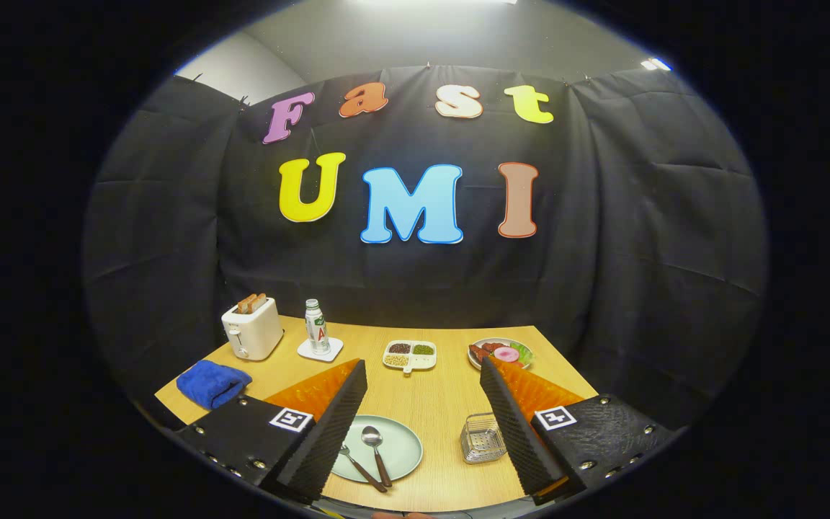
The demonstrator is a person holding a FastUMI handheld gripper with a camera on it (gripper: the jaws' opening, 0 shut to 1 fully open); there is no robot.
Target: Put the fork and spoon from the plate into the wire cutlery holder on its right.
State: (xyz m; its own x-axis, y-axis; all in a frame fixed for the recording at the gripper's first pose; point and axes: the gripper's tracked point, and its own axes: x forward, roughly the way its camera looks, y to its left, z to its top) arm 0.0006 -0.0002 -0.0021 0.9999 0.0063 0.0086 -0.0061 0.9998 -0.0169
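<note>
Gripper view: gripper (422,425) wide open, empty, above plate (400,443).

Gripper (422,425): one, two-fingered, held above the table. Fingers (328,432) spread wide apart, gripping nothing. Black ribbed pads face inward; orange backing shows behind each. Square marker tag on each finger base.

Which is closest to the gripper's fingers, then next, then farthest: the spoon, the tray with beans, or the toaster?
The gripper is open, holding nothing.
1. Spoon: on the green plate, between the fingers.
2. Divided tray: mid-table, just beyond the fingertips.
3. Toaster: far back corner, beside the bottle.
</note>
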